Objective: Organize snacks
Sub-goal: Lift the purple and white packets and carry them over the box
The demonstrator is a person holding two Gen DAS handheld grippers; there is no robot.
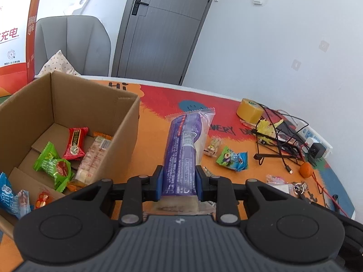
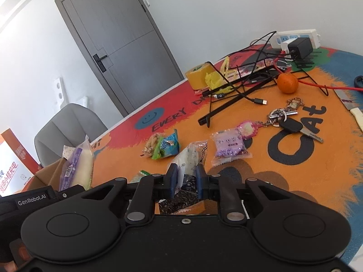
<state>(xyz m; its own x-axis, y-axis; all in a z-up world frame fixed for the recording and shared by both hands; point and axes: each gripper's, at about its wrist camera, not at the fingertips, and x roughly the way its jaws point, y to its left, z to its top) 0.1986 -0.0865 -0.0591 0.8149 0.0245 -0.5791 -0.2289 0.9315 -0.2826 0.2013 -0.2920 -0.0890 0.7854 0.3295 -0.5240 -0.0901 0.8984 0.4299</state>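
My left gripper [image 1: 179, 176] is shut on a long purple-wrapped bread packet [image 1: 181, 149], held above the table just right of the open cardboard box [image 1: 127, 122]. The box holds several snacks, among them a red packet [image 1: 76, 144] and a green one [image 1: 53, 165]. My right gripper [image 2: 186, 178] is shut on a clear and dark seed packet [image 2: 189, 158], lifted off the mat. The bread packet [image 2: 77, 165] and the left gripper's body show at the left of the right wrist view. On the mat lie a green-blue snack [image 2: 165, 147] and a purple snack [image 2: 229, 146].
Behind the snacks stand a yellow tape roll [image 1: 249, 111], a black wire stand [image 2: 238, 90] with tangled cables, a power strip [image 2: 297, 38], an orange [image 2: 287, 83] and keys [image 2: 290, 122]. A knife [image 2: 349, 106] lies at the right edge. A grey chair [image 1: 74, 43] and a paper bag [image 1: 15, 36] stand behind the box.
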